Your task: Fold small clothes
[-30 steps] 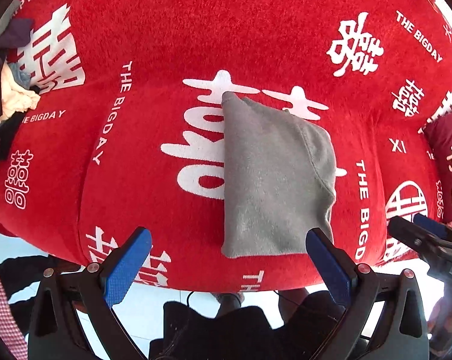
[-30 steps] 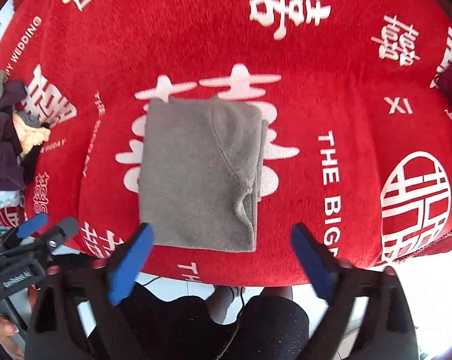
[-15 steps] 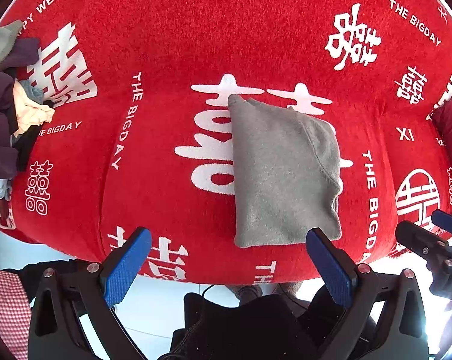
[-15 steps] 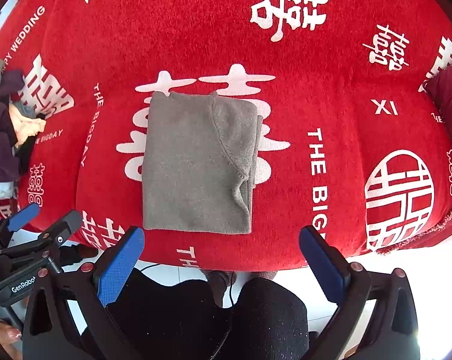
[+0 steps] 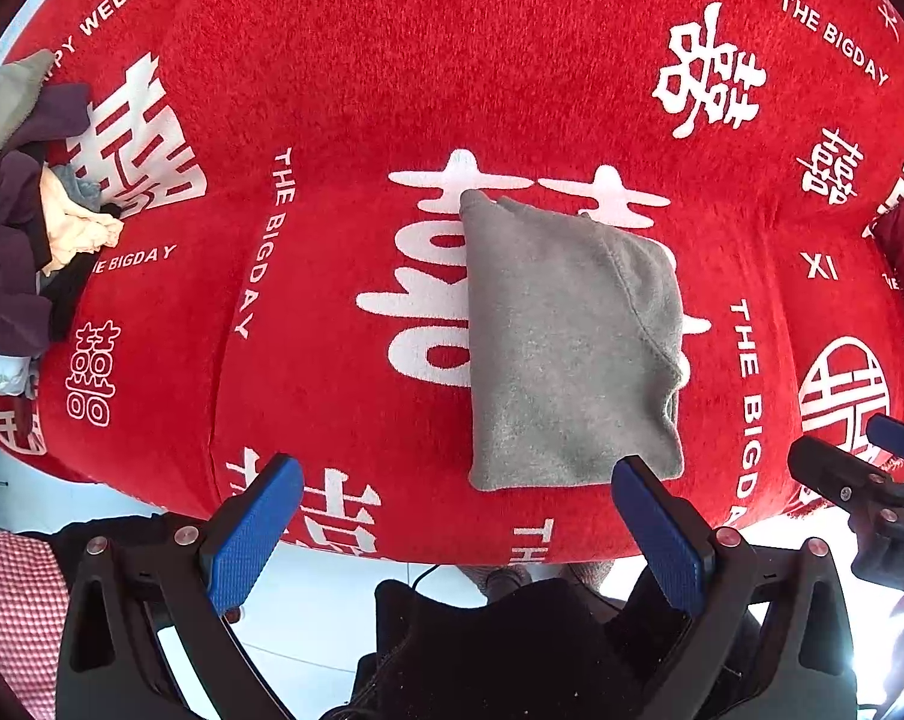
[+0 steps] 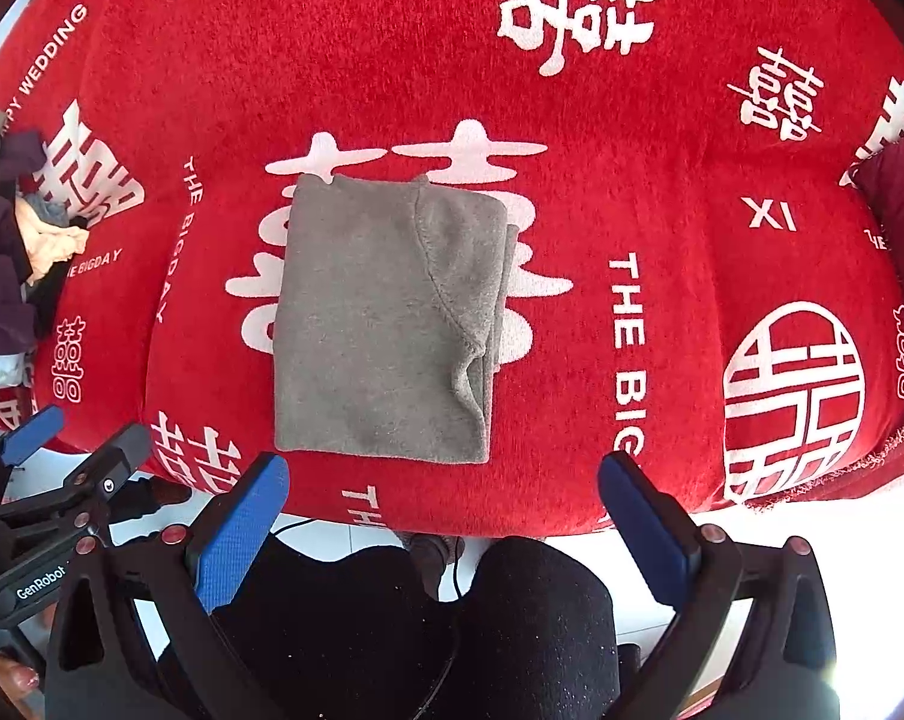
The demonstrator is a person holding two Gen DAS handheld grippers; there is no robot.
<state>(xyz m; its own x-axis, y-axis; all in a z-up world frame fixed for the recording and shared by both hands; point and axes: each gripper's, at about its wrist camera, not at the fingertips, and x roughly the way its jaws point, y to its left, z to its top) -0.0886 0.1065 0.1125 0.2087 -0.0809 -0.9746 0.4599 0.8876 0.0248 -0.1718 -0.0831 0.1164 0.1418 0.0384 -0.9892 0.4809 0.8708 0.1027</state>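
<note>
Both pairs of tongs, left tongs (image 5: 456, 531) and right tongs (image 6: 443, 525), have drawn back and hang apart, empty, so we should next pinch the folded grey garment (image 6: 386, 324), lying mid-frame on the red wedding blanket (image 6: 661, 150), by its near edge.

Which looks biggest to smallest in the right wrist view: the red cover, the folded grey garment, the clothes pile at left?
1. Red cover: fills most of the view.
2. Folded grey garment: mid-frame, lying flat.
3. Clothes pile: looks smallest, but the left edge cuts it off and the fisheye shrinks it, so its true rank is unsure.
</note>
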